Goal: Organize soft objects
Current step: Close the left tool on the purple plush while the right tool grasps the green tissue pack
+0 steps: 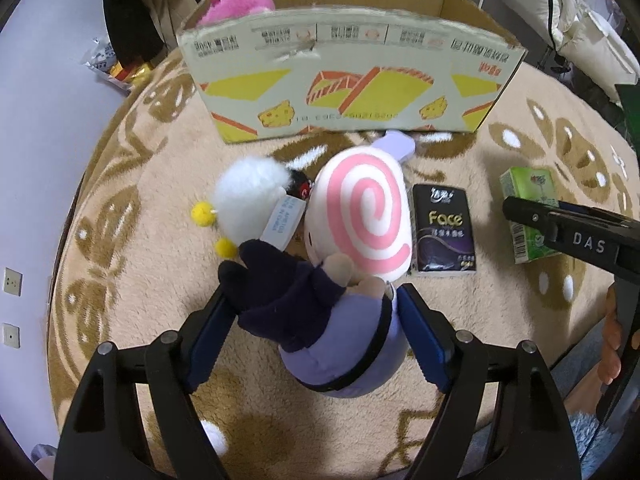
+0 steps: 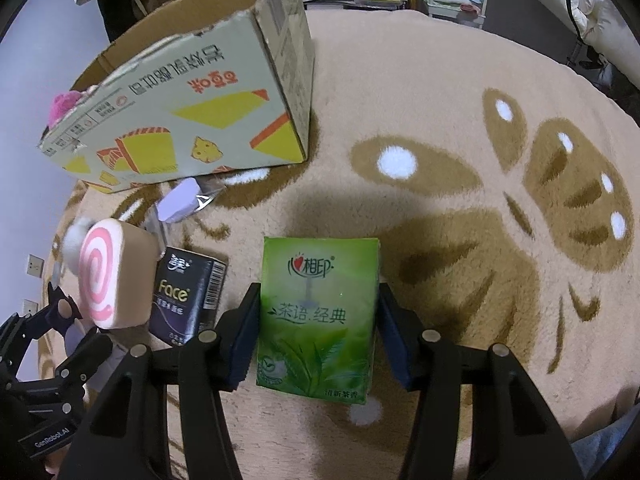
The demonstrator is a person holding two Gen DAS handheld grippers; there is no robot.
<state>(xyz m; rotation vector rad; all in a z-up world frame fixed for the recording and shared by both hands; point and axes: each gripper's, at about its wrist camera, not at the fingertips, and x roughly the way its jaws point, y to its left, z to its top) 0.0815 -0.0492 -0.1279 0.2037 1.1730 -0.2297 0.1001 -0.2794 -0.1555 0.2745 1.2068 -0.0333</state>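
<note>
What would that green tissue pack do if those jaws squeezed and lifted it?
The green tissue pack probably dents rather than cracks: its wrapper looks like soft film. It likely lifts easily, being paper tissue. Its glossy wrapper might slip a little, though the right gripper has its jaws on both sides.

Left gripper, jaws spread to either side of the lavender body of a plush doll with a pink-and-white spiral head, lying on a beige patterned rug. A white fluffy plush toy touches the doll's left side; a black tissue pack lies just right, a green tissue pack farther right, partly behind the right gripper's black finger. An open printed cardboard box behind holds a pink plush.
</note>
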